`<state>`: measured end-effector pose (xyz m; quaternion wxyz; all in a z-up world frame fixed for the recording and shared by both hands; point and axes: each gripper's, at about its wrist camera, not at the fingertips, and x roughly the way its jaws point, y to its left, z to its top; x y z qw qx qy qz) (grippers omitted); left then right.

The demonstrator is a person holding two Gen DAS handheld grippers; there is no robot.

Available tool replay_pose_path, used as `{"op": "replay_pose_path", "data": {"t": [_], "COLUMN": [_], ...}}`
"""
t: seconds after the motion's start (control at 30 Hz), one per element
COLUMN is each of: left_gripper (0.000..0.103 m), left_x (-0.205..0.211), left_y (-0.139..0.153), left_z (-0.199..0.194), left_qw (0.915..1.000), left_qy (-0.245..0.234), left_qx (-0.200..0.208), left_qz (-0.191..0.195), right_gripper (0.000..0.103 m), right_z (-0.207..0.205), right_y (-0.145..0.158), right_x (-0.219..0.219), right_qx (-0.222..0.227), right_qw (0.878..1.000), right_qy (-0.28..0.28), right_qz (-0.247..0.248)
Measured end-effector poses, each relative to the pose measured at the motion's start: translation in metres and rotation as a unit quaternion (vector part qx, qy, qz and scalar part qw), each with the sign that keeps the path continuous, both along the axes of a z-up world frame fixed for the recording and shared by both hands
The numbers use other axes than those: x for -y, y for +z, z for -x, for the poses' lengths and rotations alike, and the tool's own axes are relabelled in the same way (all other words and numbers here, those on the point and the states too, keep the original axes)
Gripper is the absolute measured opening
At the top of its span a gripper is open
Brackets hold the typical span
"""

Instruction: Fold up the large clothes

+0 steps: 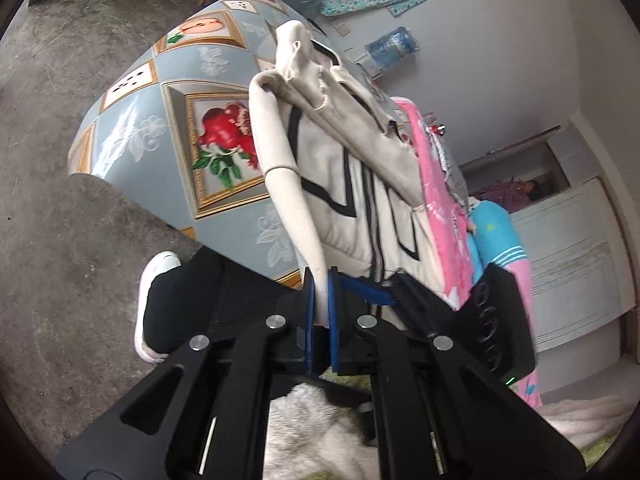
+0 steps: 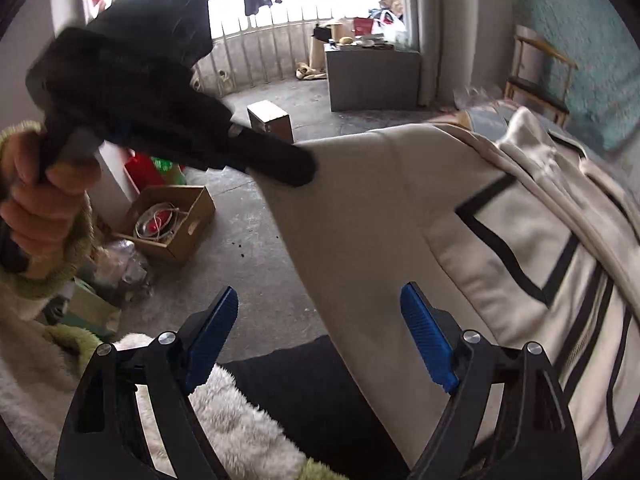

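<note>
A cream zip jacket (image 1: 344,184) with black line trim lies on a table under a blue fruit-print cloth (image 1: 160,128). My left gripper (image 1: 320,312) is shut on the jacket's long sleeve (image 1: 288,188), which runs up from the blue pads. In the right wrist view a hand (image 2: 44,204) holds the left gripper (image 2: 296,168), which pinches and lifts a corner of the jacket (image 2: 400,220). My right gripper (image 2: 320,320) stands open over the jacket's near edge, with nothing pressed between its blue pads (image 2: 428,340).
Pink and blue clothes (image 1: 436,184) lie piled beyond the jacket. A water bottle (image 1: 392,46) and white cabinets (image 1: 568,260) stand behind. On the concrete floor are an open cardboard box (image 2: 172,220), a small box (image 2: 272,120) and a wooden chair (image 2: 536,80). A shoe (image 1: 156,276) stands by the table.
</note>
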<state>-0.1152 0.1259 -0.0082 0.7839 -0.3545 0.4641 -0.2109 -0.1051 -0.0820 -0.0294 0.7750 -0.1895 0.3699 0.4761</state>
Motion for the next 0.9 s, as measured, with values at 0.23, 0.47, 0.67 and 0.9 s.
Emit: {"op": "replay_pose_path", "data": {"t": [0.23, 0.47, 0.67, 0.9], "left_gripper": [0.006, 0.044, 0.063, 0.061], "left_x": [0.002, -0.010, -0.017, -0.002], "left_y": [0.005, 0.007, -0.008, -0.039], "left_z": [-0.004, -0.004, -0.013, -0.030], "left_qw": [0.9997, 0.9993, 0.9981, 0.9956], "left_qy": [0.000, 0.017, 0.034, 0.016], "left_qx": [-0.005, 0.005, -0.016, -0.056], "left_qz": [0.024, 0.033, 0.049, 0.074], "right_gripper": [0.034, 0.006, 0.006, 0.006], "right_z": [0.005, -0.012, -0.013, -0.016], "right_y": [-0.004, 0.001, 0.001, -0.004], "right_x": [-0.013, 0.005, 0.006, 0.005], "right_qx": [0.083, 0.026, 0.020, 0.012], "right_qw": [0.995, 0.996, 0.996, 0.996], "right_qy": [-0.041, -0.087, -0.086, -0.082], "right_qz": [0.033, -0.007, -0.012, -0.012]}}
